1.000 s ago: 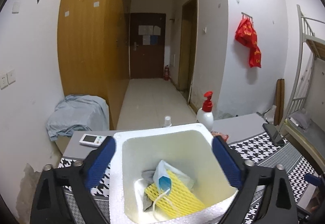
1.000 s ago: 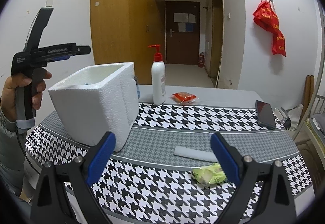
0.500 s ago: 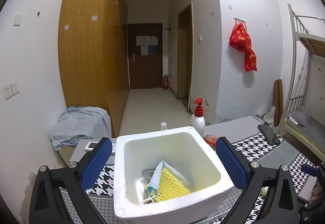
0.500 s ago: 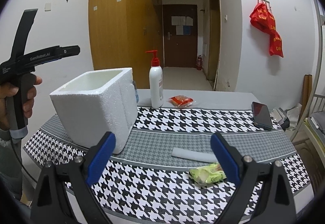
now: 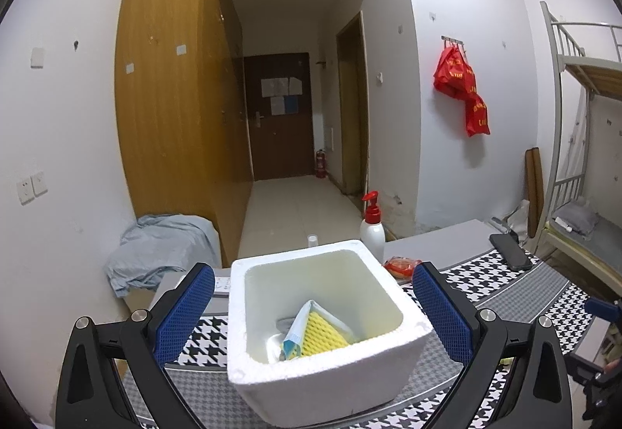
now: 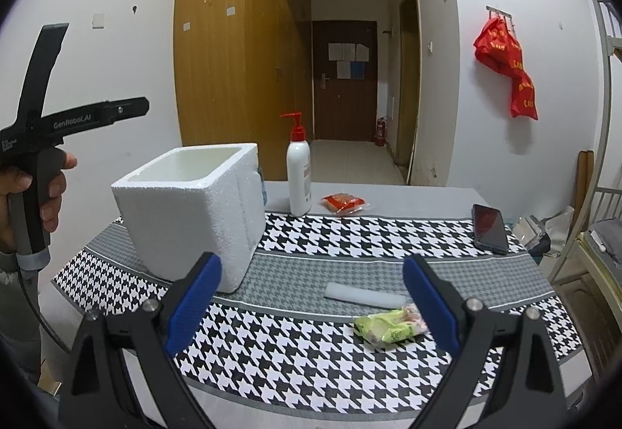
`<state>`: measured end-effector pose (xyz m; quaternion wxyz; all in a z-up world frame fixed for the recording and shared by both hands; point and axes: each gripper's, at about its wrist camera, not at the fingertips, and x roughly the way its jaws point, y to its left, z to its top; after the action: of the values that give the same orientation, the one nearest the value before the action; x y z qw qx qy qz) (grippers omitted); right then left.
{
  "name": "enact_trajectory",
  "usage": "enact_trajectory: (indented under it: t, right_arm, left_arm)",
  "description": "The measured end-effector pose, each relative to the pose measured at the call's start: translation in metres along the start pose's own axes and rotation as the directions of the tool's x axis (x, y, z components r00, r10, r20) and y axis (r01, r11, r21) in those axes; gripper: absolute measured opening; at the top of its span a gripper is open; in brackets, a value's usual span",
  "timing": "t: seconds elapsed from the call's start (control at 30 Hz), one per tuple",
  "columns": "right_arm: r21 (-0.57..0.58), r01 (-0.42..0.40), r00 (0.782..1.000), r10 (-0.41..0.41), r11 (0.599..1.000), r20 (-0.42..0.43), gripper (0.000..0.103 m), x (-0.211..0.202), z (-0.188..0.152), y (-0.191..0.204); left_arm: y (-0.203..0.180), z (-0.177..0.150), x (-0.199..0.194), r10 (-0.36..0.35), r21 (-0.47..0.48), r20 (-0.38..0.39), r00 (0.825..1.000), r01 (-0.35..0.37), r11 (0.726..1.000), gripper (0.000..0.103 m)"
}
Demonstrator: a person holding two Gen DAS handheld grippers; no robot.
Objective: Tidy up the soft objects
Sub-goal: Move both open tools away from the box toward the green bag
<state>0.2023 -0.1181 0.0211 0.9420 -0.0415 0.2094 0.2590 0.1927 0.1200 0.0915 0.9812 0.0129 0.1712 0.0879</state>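
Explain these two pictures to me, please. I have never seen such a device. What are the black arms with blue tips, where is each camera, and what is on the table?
There is no robot here. A person holds a hand tool in each hand, and each tool has two fingers with blue pads and a camera looking forward along them.

The left gripper looks down into a white foam box, which holds a yellow foam net and a face mask. The right gripper looks across the checked tablecloth. On it lie a green packet and a white foam strip, and farther back a pump bottle, a red packet and a phone.

Both grippers are open and hold nothing.
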Motion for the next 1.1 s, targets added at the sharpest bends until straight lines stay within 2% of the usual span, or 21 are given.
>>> enact_trajectory:
  t: [0.57, 0.9, 1.1]
  right_arm:
    - [0.003, -0.008, 0.998, 0.008, 1.0, 0.06, 0.096, -0.036, -0.004, -0.002]
    - [0.002, -0.014, 0.997, 0.014, 1.0, 0.072, 0.098, -0.046, -0.01, -0.003]
    - [0.009, -0.008, 0.997, 0.008, 1.0, 0.073, 0.099, -0.049, -0.013, -0.007]
  left_arm:
    - [-0.021, -0.02, -0.061, -0.02, 0.007, 0.049, 0.999, 0.02, 1.0, 0.102]
    - [-0.039, -0.041, -0.066, -0.068, 0.003, 0.032, 0.997, 0.068, 0.998, 0.102]
    - [-0.048, -0.058, -0.06, -0.096, -0.036, 0.0, 0.995, 0.096, 0.995, 0.102]
